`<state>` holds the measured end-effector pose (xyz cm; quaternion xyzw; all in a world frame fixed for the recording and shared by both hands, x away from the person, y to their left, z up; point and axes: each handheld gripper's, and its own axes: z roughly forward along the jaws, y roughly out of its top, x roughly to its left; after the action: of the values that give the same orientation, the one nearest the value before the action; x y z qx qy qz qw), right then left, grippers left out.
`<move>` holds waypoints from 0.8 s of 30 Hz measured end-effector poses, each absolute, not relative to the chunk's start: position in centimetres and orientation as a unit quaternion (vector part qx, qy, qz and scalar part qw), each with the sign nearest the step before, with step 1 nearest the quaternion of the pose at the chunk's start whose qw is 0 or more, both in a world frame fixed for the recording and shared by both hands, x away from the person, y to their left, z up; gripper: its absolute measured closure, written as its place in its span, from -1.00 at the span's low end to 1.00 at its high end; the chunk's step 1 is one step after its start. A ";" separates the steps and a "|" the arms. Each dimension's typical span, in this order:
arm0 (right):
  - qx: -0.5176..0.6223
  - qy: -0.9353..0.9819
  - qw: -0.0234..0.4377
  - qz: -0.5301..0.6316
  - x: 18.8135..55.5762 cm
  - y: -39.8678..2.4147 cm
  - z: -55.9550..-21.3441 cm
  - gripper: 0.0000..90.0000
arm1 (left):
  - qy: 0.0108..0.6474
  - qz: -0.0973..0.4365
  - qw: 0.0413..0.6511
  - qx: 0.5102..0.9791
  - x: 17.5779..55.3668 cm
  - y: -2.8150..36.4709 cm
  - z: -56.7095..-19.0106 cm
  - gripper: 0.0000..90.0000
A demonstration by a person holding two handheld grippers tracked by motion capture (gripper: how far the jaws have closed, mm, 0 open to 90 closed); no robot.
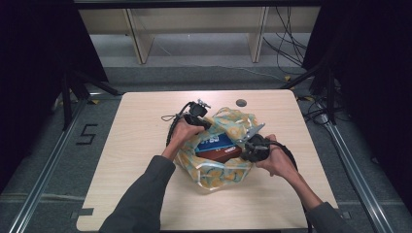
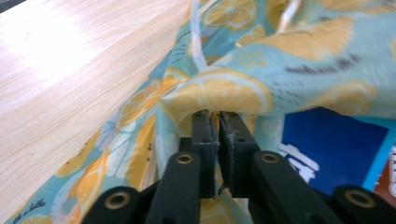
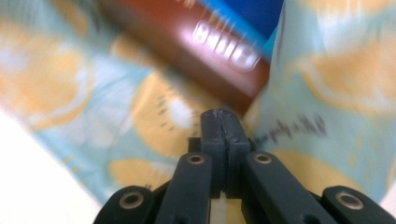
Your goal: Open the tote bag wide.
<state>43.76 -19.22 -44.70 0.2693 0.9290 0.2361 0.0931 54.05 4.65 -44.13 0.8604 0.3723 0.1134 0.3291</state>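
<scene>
Table [image 1: 145, 145]: pale wood grain under your grippers — grey floor beyond.
Bag [image 1: 214, 172]: thin, crinkly lemon-print film; your left gripper [image 2: 214, 114] pinches its edge.
Right gripper [image 3: 224, 114]: clamped on the bag's film.
Boxes [image 1: 218, 145]: blue and brown, flat — inside the bag, between both grippers.

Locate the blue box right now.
High view: the blue box lies inside the open lemon-print bag at table centre, beside the brown box, between both grippers.

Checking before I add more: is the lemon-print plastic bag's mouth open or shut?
Open. The lemon-print plastic bag is spread at the top, and the blue box and brown box inside it lie uncovered in the high view.
</scene>
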 end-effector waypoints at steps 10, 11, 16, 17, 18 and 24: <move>0.258 0.920 0.115 0.271 43.2 -18.4 -44.2 1.00 | 0.372 0.111 0.337 0.858 53.9 4.7 -44.1 0.98; 0.254 0.909 0.134 0.302 43.9 -17.6 -42.7 1.00 | 0.371 0.114 0.341 0.856 53.8 4.7 -44.0 0.92; 0.281 0.889 0.137 0.333 46.6 -16.3 -41.1 1.00 | 0.348 0.123 0.340 0.865 51.6 5.7 -41.9 0.65; 0.283 0.891 0.142 0.325 47.2 -16.3 -41.1 1.00 | 0.337 0.125 0.340 0.869 51.0 6.0 -41.6 0.63; 0.284 0.894 0.151 0.312 48.0 -16.5 -41.1 1.00 | 0.330 0.126 0.337 0.873 50.4 6.3 -41.4 0.62; 0.363 0.859 0.189 0.308 52.2 -18.3 -42.2 1.00 | 0.324 0.127 0.302 0.887 48.9 8.7 -42.3 0.58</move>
<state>52.17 -18.26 -42.18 0.3632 0.8589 0.3076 0.1893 48.91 8.66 -42.34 0.8875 0.3244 0.1272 0.3016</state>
